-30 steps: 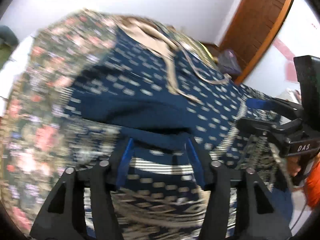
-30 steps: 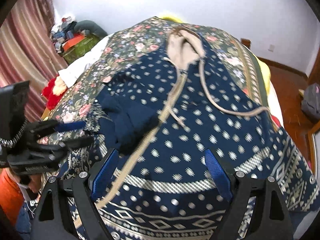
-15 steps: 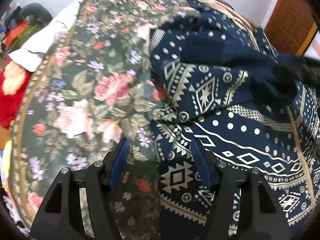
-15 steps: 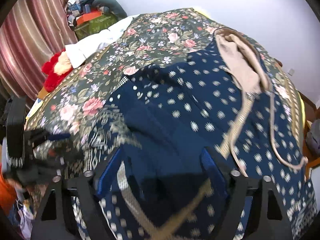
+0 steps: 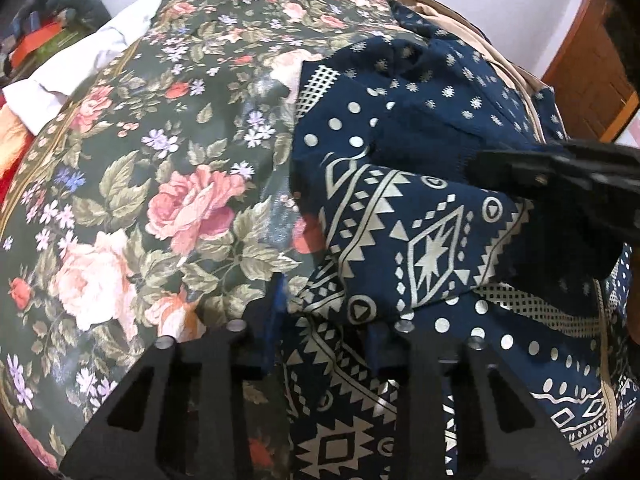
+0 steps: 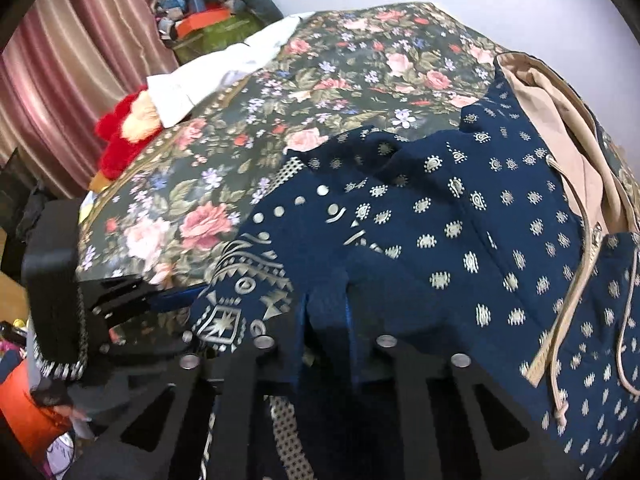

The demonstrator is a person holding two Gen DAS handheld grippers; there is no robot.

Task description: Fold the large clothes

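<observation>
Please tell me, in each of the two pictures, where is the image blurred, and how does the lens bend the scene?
Left wrist view: the flowered bedspread and the patterned blue garment are mostly sharp; the other gripper at the right edge is smeared. Right wrist view: sharp in the middle, softer at the lower edges and around the red plush toy. Both views: the fisheye lens bulges the bed into a dome, with dark corners.

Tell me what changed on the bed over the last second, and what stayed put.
Both grippers swung toward the blue garment's left edge and came lower. The right gripper has just closed its fingers on a fold of dark blue cloth. The left gripper has been narrowing around the patterned hem, with cloth between its fingers; whether they press on it I cannot tell. The floral bedspread and the garment's tan hood lie as before.
</observation>
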